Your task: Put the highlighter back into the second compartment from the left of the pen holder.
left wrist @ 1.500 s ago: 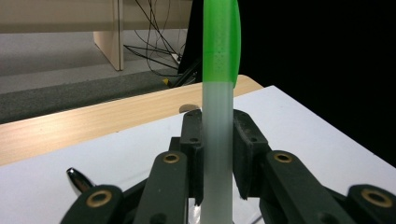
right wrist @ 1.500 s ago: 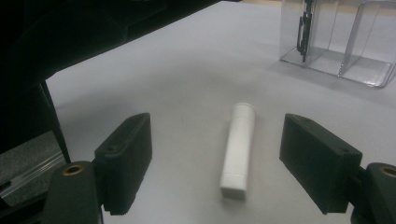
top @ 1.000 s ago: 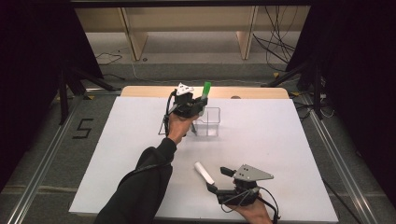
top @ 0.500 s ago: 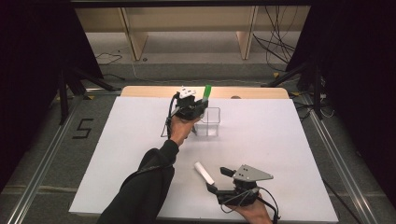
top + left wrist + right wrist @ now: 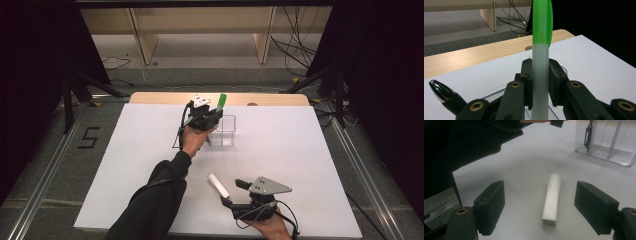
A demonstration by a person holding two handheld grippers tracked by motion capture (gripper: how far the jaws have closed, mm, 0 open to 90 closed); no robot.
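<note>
Green-capped tube (image 5: 541,62) was pinched upright between pads of left gripper (image 5: 214,117), held above clear divided box (image 5: 223,131) at far middle of white table (image 5: 310,150). Right gripper (image 5: 549,207) was held low near front edge, jaws spread wide, nothing gripped. White tube (image 5: 552,198) was seen lying flat on table between them, untouched.

the green-capped tube (image 5: 541,75) stands upright with its cap on top, right over the clear box (image 5: 223,131). the white tube (image 5: 552,198) lies flat on the white table (image 5: 300,150), well apart.
</note>
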